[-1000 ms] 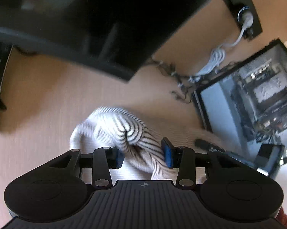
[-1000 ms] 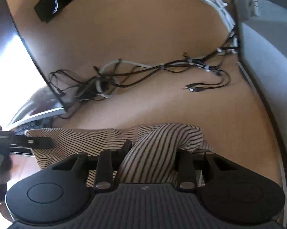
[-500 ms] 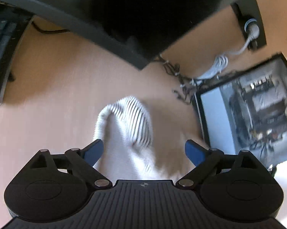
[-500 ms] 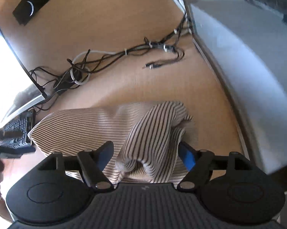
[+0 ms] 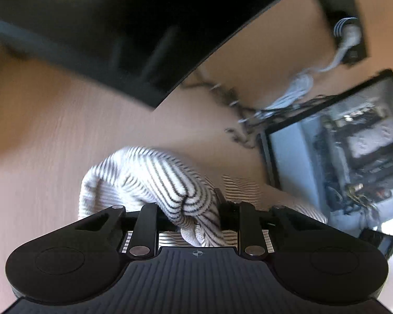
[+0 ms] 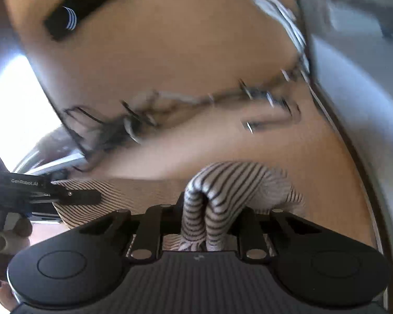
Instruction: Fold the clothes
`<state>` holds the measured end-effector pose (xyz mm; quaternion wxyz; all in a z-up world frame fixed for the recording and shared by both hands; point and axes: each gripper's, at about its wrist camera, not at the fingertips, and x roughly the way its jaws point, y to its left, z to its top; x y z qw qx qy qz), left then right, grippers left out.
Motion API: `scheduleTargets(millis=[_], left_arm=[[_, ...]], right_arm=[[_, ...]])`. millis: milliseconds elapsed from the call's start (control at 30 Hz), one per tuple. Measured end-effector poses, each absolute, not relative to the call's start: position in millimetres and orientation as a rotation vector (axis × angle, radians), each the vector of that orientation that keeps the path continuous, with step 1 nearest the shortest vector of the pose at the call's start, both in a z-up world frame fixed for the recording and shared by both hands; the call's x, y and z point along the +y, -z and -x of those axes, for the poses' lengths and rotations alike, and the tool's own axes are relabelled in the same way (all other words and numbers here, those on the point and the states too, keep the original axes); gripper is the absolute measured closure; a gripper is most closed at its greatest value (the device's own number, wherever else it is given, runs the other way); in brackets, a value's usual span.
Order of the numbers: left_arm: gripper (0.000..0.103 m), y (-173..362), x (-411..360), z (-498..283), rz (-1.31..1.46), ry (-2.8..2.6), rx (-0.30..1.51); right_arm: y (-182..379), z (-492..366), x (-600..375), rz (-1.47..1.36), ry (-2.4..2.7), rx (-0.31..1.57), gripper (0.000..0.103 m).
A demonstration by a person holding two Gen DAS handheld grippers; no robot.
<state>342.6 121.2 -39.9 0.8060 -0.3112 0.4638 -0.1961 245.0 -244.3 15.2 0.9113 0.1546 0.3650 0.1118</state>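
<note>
A white garment with thin black stripes [image 5: 154,178] lies on a light wooden desk [image 5: 44,130]. My left gripper [image 5: 193,209] is shut on a bunched fold of the garment, and the cloth bulges up between its jaws. My right gripper [image 6: 209,214] is shut on another bunched fold of the striped garment [image 6: 227,183]. In the right wrist view, flat striped cloth stretches left [image 6: 123,193] toward the left gripper [image 6: 52,196], held by a hand. Both views are blurred by motion.
A dark curved monitor [image 5: 118,26] stands behind the cloth. A tangle of cables [image 6: 170,110] lies on the desk [image 6: 170,52]. An open PC case [image 5: 353,144] stands at the right, its grey side [image 6: 358,104] close to my right gripper. A black speaker bar [image 6: 78,13] lies at the back.
Half a second ago both grippers were open over the cloth. Both have now closed on bunched folds of the striped garment, and both views are shifting.
</note>
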Motion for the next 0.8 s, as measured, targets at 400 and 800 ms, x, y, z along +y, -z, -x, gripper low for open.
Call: scheduleTargets(millis=[400, 800], left_arm=[[0.077, 38, 110, -242, 0.658, 0.495, 1.077], [0.074, 87, 116, -226, 0.663, 0.431, 1.202]], right_arm=[[-20, -177, -252, -0.354, -0.252, 0.828, 0.083], [28, -161, -253, -0.340, -0.043, 0.896, 0.053]])
